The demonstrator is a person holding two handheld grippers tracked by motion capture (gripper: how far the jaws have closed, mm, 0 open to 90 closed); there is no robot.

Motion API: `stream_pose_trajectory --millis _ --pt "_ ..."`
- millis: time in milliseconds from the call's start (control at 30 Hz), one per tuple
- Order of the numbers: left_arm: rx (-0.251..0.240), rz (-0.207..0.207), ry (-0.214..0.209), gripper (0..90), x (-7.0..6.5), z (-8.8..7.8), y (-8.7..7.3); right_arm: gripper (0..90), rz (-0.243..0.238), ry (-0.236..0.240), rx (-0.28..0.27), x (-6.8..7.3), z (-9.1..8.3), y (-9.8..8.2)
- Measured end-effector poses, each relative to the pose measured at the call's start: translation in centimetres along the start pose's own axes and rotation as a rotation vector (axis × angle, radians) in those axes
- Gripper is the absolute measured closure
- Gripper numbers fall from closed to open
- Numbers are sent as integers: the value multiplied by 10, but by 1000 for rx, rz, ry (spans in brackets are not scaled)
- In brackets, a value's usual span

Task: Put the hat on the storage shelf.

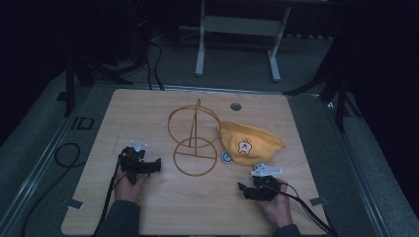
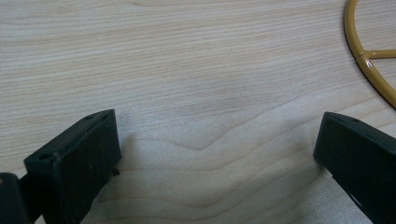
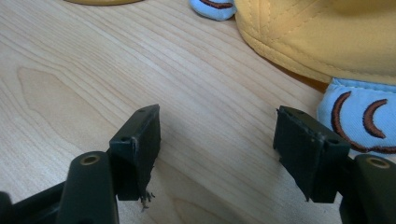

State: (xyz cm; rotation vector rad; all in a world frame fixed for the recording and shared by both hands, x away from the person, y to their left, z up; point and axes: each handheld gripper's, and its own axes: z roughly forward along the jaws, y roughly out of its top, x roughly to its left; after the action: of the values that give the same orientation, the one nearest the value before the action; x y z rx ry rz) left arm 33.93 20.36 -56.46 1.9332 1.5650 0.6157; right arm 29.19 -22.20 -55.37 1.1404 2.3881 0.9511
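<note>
On a light wooden table (image 1: 148, 207), a yellow cap (image 1: 249, 142) with a small cartoon patch lies right of centre in the high view. Just left of it stands a golden wire stand (image 1: 194, 136), two hoops joined by an upright rod, its flat lower hoop resting on the wood.

The left gripper (image 1: 157, 164) sits at the lower left of the frame, near the stand's lower hoop but apart from it. In the left gripper view its jaws stand wide apart with bare wood between them, and the hoop (image 2: 369, 60) curves through the upper right corner.

The right gripper (image 1: 243, 189) rests at the lower right, just below the cap. In the right gripper view its jaws gape, holding nothing; the cap's brim (image 3: 322, 42) fills the upper right, and a pale blue embroidered flap (image 3: 359, 119) lies close beside the right-hand jaw.
</note>
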Motion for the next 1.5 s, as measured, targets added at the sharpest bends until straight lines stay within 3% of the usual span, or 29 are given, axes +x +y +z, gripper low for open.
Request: stream_pose_trajectory --millis 267,433,667,800,900,967,1500 --pt "1 1 -1 4 0 0 0 320 3 -7 -22 1 0 -3" --pt "0 0 -1 4 0 0 0 316 26 -25 -2 3 -1 -1" --pt "1 1 0 4 0 0 0 294 20 -16 1 4 -1 -2" --pt "3 3 0 4 0 0 0 401 5 -7 24 4 -4 0" --pt "4 4 0 4 0 0 0 444 -45 -58 40 5 -10 2" --pt "4 5 -1 4 0 0 0 460 -47 -68 32 4 -14 2" --pt "4 6 -2 4 0 0 0 484 -7 -147 23 -16 -21 1"
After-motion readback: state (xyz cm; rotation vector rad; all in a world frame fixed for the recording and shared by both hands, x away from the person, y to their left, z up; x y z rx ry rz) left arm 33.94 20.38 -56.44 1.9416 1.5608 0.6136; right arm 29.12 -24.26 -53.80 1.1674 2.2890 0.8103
